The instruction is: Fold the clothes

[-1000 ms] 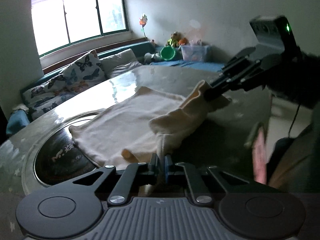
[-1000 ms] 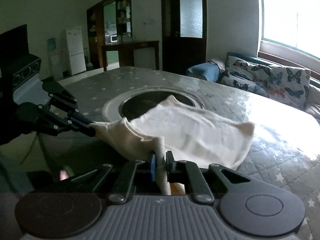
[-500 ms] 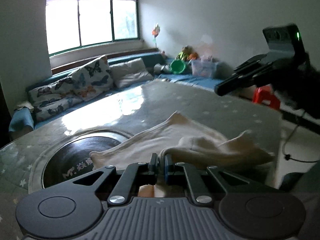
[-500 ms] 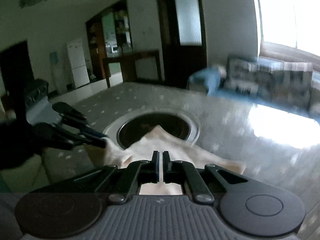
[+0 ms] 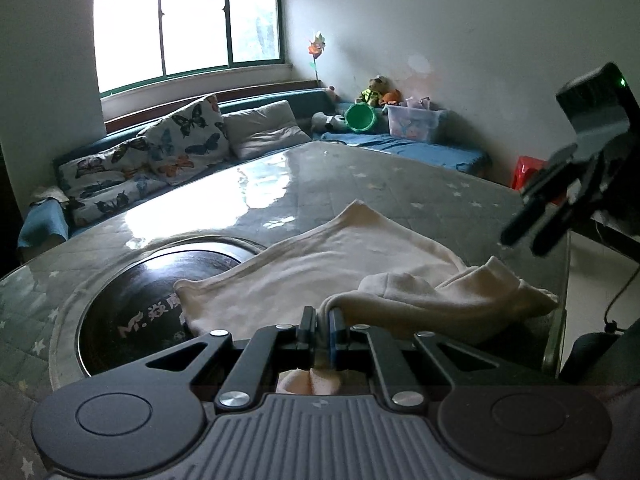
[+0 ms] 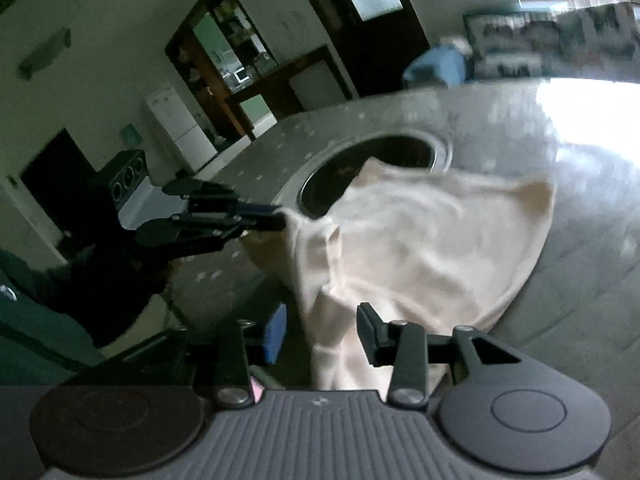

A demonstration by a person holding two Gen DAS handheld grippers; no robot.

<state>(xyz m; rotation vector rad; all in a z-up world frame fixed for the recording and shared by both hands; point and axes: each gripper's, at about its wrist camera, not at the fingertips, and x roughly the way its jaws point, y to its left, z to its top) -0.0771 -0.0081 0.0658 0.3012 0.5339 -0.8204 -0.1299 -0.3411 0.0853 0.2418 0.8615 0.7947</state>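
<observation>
Hidden or unclear: the right wrist view is smeared with motion blur, so the sofa at its top edge is only streaks. The near edge of the cream garment (image 5: 344,264) drops behind the left gripper's body in the left wrist view, and a pinkish fold shows through the gap below the fingers.

Cream garment: it lies mostly flat on the counter (image 5: 360,184), a grey, glossy top with pale star marks. One far corner points toward the window side; the left edge hangs over the round dark inset (image 5: 132,308) sunk in the counter, which carries lettering I can only partly read. The near right part is bunched into a rumpled roll at the counter's edge.

Left gripper (image 5: 320,320): fingers together, clamped on a pinch of the cream garment at its near edge; cloth runs up between the two pads. From the right wrist view it (image 6: 276,216) reaches in from the left with its tips against the garment's raised corner.

Right gripper (image 6: 320,328): fingers spread apart, with a hanging fold of the garment (image 6: 420,240) between them, not clamped. Whether the cloth touches either pad is hard to tell through the blur. From the left wrist view it (image 5: 520,232) hovers above and just beyond the bunched end, clear of the cloth.

Room beyond: butterfly-print cushions (image 5: 184,140) on a bench under the window, a green basin (image 5: 360,117) and a clear storage bin (image 5: 414,122) against the far wall.
</observation>
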